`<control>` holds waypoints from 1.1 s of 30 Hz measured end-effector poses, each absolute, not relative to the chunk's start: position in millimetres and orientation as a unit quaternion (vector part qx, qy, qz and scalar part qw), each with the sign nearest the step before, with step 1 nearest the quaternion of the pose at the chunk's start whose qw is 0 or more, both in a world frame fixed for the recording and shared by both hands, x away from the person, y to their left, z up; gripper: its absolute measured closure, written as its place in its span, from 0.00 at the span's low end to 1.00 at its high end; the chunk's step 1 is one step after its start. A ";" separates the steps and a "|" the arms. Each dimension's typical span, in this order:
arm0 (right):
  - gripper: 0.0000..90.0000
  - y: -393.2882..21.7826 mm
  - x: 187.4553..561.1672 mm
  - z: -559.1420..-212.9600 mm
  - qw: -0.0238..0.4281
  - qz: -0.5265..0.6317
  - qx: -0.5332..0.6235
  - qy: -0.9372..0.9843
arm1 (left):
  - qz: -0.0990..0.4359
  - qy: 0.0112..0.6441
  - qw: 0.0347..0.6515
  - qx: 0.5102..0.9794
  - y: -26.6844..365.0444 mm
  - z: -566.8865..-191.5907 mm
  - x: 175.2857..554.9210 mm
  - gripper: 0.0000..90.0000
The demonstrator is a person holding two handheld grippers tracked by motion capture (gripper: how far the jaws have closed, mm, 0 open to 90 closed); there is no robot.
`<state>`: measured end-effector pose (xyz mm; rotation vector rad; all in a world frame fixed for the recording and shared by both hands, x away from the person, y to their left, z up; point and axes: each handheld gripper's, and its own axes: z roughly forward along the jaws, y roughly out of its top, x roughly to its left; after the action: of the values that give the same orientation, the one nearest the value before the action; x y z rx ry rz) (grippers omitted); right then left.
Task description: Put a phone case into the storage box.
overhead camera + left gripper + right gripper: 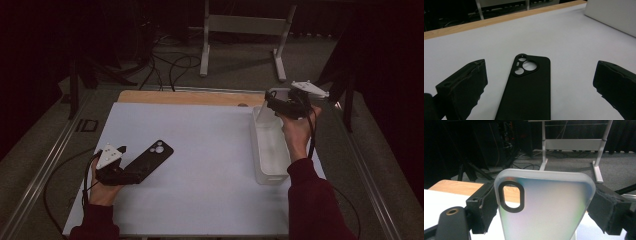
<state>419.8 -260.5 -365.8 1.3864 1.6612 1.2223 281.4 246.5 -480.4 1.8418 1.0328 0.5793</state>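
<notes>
Down at the lower left of the high view, the left hand-held gripper (131,161) is resting released, its jaws spread wide either side of a flat black rubbery phone case (150,159) lying on the white tabletop (200,150). Farther off, upper right, the right hand-held gripper (270,100) is grasping a frosted translucent phone case (544,207) above a white rectangular plastic bin (270,150).

Two phone cases are in sight: one black case (150,159) lying flat on the table, and one frosted clear case (546,205) held upright. There is one white bin (270,150), one white mat (200,165) and two handheld grippers, left gripper (122,150) and right gripper (270,97).
</notes>
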 end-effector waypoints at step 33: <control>0.18 -254.8 447.0 -382.3 0.330 0.428 0.549 0.638 | 0.232 0.423 0.466 0.742 248.4 -479.9 280.8 0.00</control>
<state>447.0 -254.8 -382.3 1.4346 1.6685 1.1187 280.8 248.4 -479.9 1.8223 1.0374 0.5685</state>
